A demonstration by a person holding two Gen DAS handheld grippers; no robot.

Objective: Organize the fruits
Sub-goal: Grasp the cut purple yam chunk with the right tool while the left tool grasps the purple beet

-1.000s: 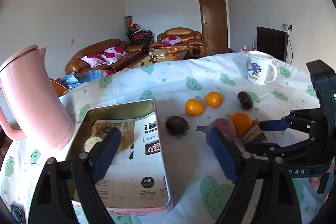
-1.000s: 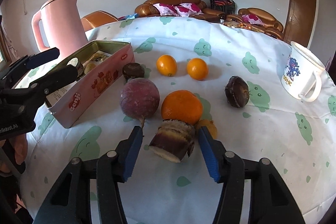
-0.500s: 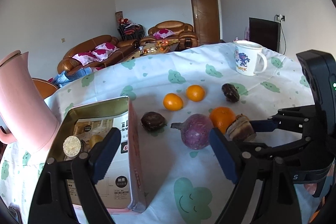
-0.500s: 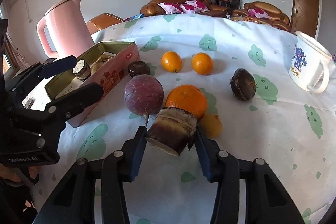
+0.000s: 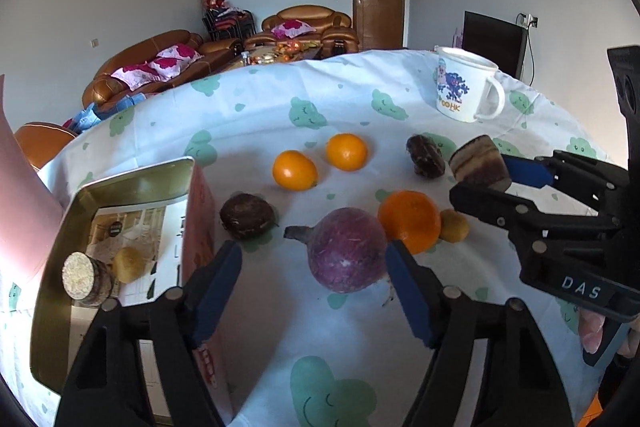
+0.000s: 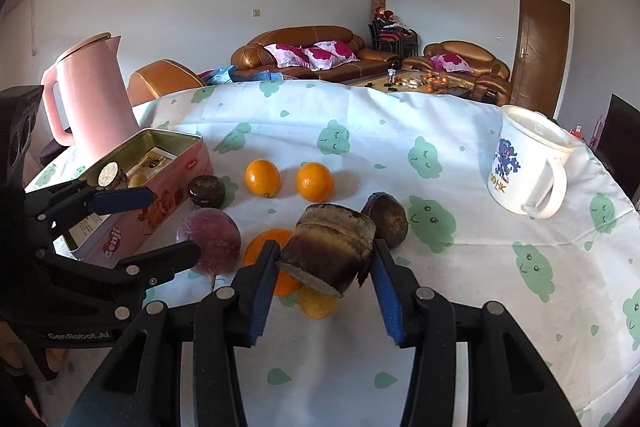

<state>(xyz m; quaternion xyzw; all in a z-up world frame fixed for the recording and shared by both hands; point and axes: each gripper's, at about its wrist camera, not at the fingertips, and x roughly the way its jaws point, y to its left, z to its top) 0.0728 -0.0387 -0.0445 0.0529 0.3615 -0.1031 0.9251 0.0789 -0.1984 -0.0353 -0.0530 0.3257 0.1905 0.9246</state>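
Observation:
My right gripper (image 6: 324, 277) is shut on a brown sugarcane chunk (image 6: 330, 253) and holds it above the table; it also shows in the left wrist view (image 5: 480, 163). My left gripper (image 5: 314, 291) is open around a purple round fruit (image 5: 346, 251), not touching it. A big orange (image 5: 408, 219) and a small yellow fruit (image 5: 454, 225) lie beside it. Two small oranges (image 5: 294, 171) (image 5: 346, 151) and two dark fruits (image 5: 246, 215) (image 5: 425, 155) lie further back. The pink tin (image 5: 52, 259) at left holds another sugarcane chunk (image 5: 86, 279) and a small yellow fruit (image 5: 128, 263).
A pink kettle (image 6: 90, 95) stands behind the tin at far left. A white mug (image 6: 528, 167) stands at the right back of the table. The cloth-covered table (image 6: 460, 267) drops off at the right and far edges.
My right gripper closed on the sugarcane chunk and lifted it off the table. My left gripper swung right, from over the tin to around the purple fruit.

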